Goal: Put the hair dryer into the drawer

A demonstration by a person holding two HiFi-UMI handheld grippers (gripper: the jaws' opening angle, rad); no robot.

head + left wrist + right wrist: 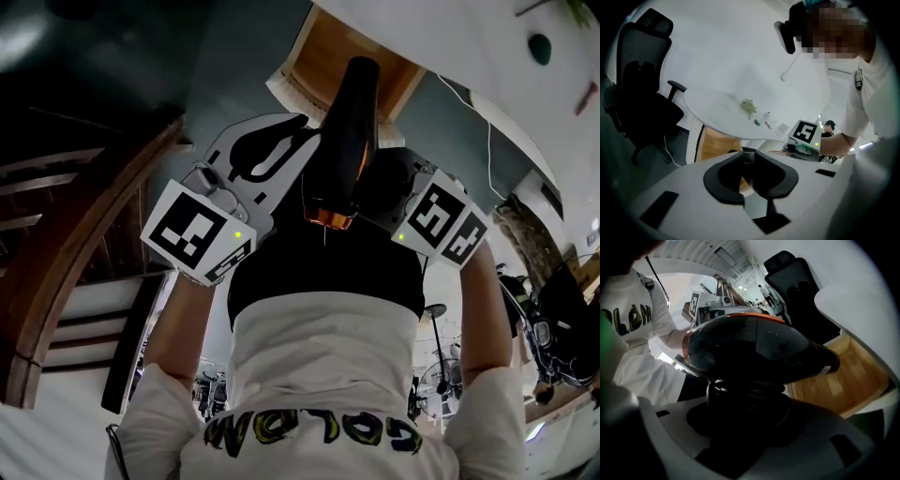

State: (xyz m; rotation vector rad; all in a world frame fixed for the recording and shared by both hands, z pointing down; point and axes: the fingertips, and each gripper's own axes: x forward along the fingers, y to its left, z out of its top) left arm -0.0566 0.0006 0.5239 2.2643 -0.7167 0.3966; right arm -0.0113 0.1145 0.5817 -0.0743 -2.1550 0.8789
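Right hand-held gripper (745, 404): jaws clamped on the dark handle of the hair dryer (347, 131), with the black body lying crosswise above them in the right gripper view. An orange ring (328, 217) marks the dryer's rear end, which faces the person. The nozzle end points at the open wooden drawer (319, 47).

The dryer is held up off any surface. In the head view its front end overlaps the drawer opening; whether it touches the wood cannot be made out.

Left hand-held gripper (751, 171): black pads together, nothing between them. It sits just beside the dryer, on the left in the head view.

The drawer sits under the edge of a white bench (712, 112). A small green sprig (748, 107) and a few small bits lie on top. A black office chair (642, 93) stands by the bench.
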